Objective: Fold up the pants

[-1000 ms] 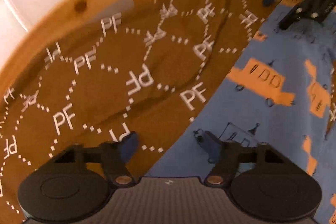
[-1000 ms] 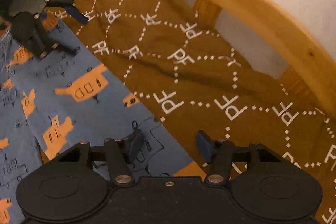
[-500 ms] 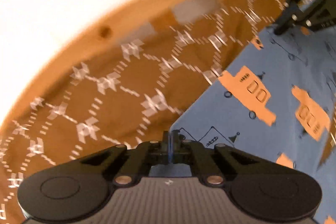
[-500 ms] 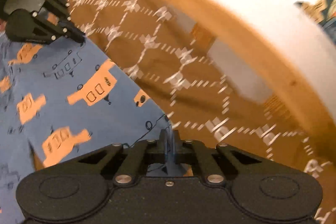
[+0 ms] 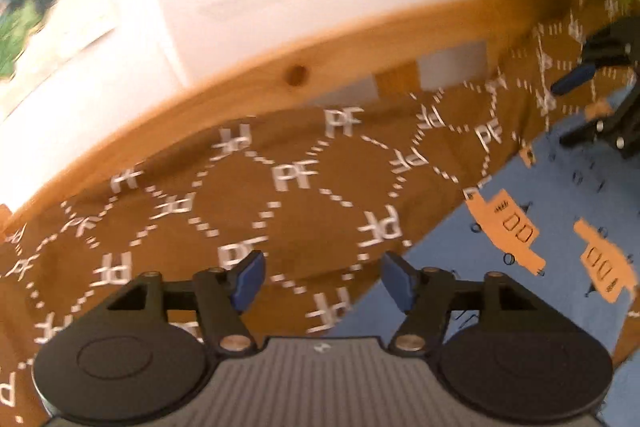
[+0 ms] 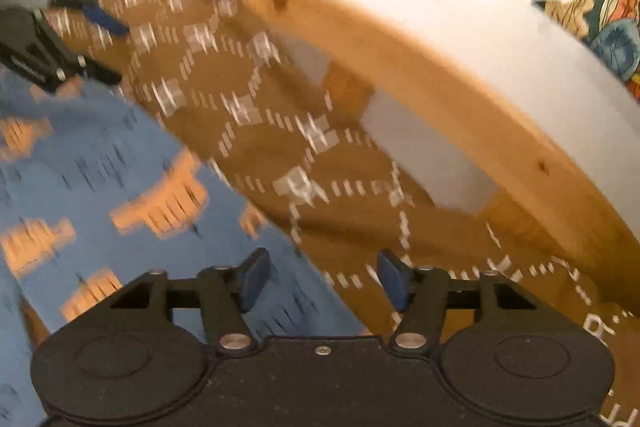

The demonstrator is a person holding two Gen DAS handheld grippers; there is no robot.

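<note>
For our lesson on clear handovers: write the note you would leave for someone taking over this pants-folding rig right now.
Left gripper: jaws opening, nothing between them, above the brown PF-print bedcover.
Right gripper: jaws opening, nothing held, over the edge of the pants.
Blue pants with orange vehicles lie flat on the bedcover, near the wooden bed frame.
Done: both grips let go; how far the folding has got cannot be told.
Left: check the fold and finish it.

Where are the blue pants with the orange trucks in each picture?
Left wrist view: the pants fill the lower right, past the right pad of the left gripper.
Right wrist view: the pants fill the lower left, beside the brown bedspread.
Shared landmark: the curved wooden bed rail arcs above the bedspread in both.
</note>
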